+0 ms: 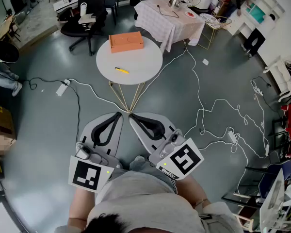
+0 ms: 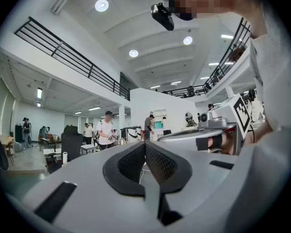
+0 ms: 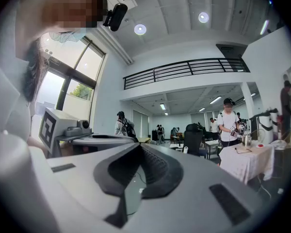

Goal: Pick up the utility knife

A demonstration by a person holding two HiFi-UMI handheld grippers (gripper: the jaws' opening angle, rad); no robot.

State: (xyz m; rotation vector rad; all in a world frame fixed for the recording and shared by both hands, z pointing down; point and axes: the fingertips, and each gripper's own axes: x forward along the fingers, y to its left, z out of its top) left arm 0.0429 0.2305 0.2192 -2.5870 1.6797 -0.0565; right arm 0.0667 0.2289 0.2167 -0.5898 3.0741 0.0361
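Observation:
The yellow utility knife (image 1: 121,70) lies on a round white table (image 1: 140,67), in front of an orange box (image 1: 126,41). Both grippers are held low and close to the person's body, well short of the table and pointing toward it. My left gripper (image 1: 119,114) is shut with nothing in it, its tips meeting in the left gripper view (image 2: 144,142). My right gripper (image 1: 131,116) is shut and empty beside it, and its tips (image 3: 138,145) meet too. Neither gripper view shows the knife.
White cables (image 1: 199,96) snake over the grey floor, and a power strip (image 1: 62,88) lies at the left. Behind the round table stand a black office chair (image 1: 87,18) and a cloth-covered table (image 1: 167,16). A cardboard box (image 1: 0,127) is at far left. People stand farther back.

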